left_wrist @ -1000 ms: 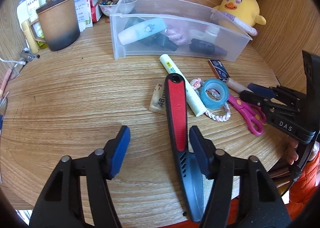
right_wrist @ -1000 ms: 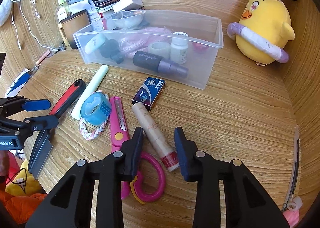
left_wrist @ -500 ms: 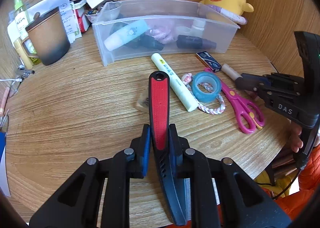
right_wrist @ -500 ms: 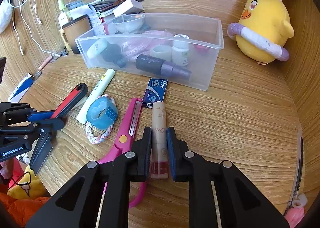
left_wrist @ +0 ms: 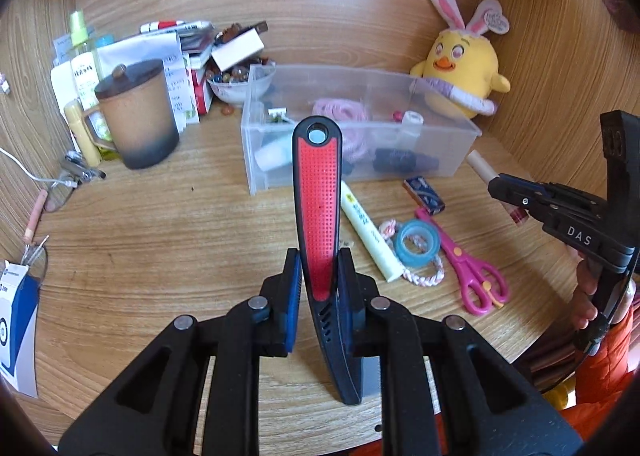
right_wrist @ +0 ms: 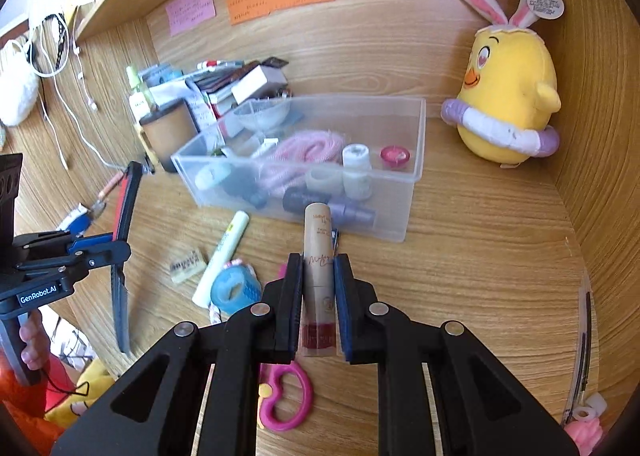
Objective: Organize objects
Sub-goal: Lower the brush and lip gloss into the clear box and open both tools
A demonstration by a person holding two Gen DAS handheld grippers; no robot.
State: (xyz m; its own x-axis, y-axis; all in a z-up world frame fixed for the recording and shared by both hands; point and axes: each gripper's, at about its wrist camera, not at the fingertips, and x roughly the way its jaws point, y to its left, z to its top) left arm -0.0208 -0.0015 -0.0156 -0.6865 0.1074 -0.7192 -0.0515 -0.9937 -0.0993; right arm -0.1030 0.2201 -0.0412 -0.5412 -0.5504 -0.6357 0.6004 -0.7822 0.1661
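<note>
left hand-held gripper — clamps red-black knife | right hand-held gripper — clamps beige tube | both above tabletop

A red-and-black rubber-handled knife stood tilted above the table, handle end up. A beige cylindrical cosmetic tube with a dark-red base pointed toward the clear rectangular plastic bin, which held pink cord and small bottles.
</note>
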